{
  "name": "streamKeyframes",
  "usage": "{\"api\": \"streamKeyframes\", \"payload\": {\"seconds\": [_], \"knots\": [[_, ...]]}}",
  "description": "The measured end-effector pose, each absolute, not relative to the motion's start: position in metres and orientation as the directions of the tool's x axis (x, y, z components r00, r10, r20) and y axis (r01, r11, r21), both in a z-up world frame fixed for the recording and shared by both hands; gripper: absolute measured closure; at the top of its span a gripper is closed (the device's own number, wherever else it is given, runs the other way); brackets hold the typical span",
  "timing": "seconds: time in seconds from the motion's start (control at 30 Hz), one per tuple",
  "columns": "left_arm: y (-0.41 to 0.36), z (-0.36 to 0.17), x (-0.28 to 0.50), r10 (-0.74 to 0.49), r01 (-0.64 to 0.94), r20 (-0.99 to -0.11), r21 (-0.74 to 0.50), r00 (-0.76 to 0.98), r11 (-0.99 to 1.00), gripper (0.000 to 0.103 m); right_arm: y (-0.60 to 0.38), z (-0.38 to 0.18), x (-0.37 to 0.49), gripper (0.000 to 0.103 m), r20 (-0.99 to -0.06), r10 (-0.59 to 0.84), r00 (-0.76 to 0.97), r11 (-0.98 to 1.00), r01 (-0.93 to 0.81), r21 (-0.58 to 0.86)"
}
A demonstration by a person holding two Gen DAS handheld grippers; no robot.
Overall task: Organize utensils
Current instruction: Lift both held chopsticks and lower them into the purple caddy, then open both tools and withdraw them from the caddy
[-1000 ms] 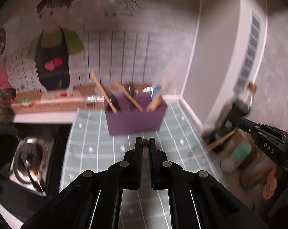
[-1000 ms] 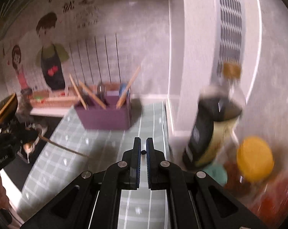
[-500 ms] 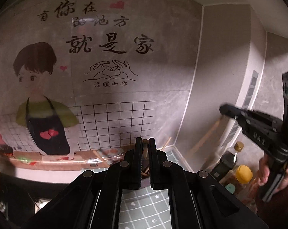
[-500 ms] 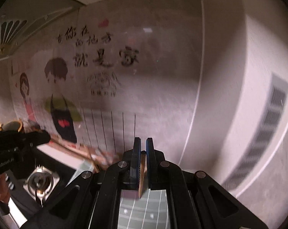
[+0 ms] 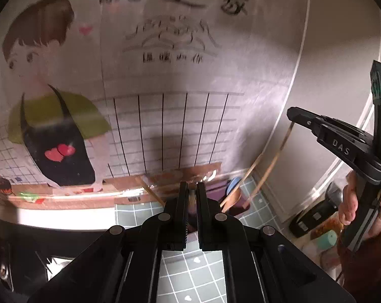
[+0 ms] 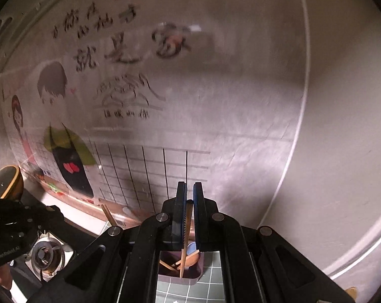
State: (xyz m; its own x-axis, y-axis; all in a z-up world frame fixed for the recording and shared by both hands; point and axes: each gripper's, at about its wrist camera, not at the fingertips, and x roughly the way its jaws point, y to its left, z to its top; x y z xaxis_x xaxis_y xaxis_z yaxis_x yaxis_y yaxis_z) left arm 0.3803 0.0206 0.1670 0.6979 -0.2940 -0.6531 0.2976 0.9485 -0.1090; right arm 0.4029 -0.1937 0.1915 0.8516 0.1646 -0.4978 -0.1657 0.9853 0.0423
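A purple utensil holder (image 6: 190, 276) stands on the green tiled mat (image 6: 210, 287), holding wooden utensils and a blue spoon (image 6: 191, 247). My right gripper (image 6: 188, 189) is shut on a wooden chopstick (image 6: 186, 237) that hangs down with its tip inside the holder. In the left wrist view the right gripper (image 5: 291, 113) is raised at the right, the chopstick (image 5: 274, 159) slanting down to the holder (image 5: 223, 192). My left gripper (image 5: 191, 188) is shut on a thin wooden stick (image 5: 191, 194), just in front of the holder.
A gas stove burner (image 6: 45, 252) sits at the left of the mat. Dark bottles and jars (image 5: 314, 214) stand at the right by the wall corner. A cartoon wall sticker (image 5: 56, 126) covers the back wall. A wooden ledge (image 5: 64, 194) runs along it.
Both views have tilted down a little from the wall. The holder has come into the right wrist view, with the chopstick tip now lowered into it.
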Motion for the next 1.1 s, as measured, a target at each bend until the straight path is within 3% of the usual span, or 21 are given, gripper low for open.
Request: {"api": "streamKeyframes", "payload": {"seconds": [0.4,0.67,0.77,0.87,1.03,1.1], "knots": [[0.011,0.091,0.432,-0.324,0.264,-0.752,-0.204,0.575,0.943,0.097,-0.186,0.116,0.453,0.098,-0.637,0.174,0.751,0.984,-0.158,0.083],[0.025,0.063,0.447,-0.342,0.192,-0.714,-0.285,0.611,0.939,0.092,-0.186,0.074,0.459,0.097,-0.703,0.189,0.686,0.981,-0.16,0.108],[0.029,0.067,0.439,-0.324,0.164,-0.683,-0.29,0.654,0.943,0.086,-0.199,0.07,0.45,0.096,-0.693,0.264,0.671,0.965,-0.176,0.196],[0.029,0.078,0.424,-0.303,0.159,-0.651,-0.271,0.696,0.949,0.084,-0.208,0.078,0.43,0.095,-0.663,0.245,0.707,0.969,-0.17,0.177],[0.023,0.096,0.381,-0.227,0.125,-0.593,-0.209,0.773,0.97,0.081,-0.217,0.099,0.383,0.074,-0.585,0.173,0.792,0.985,-0.124,0.123],[0.018,0.099,0.352,-0.171,0.084,-0.571,-0.175,0.803,0.981,0.079,-0.224,0.104,0.356,0.073,-0.544,0.157,0.824,0.986,-0.104,0.127]]}}
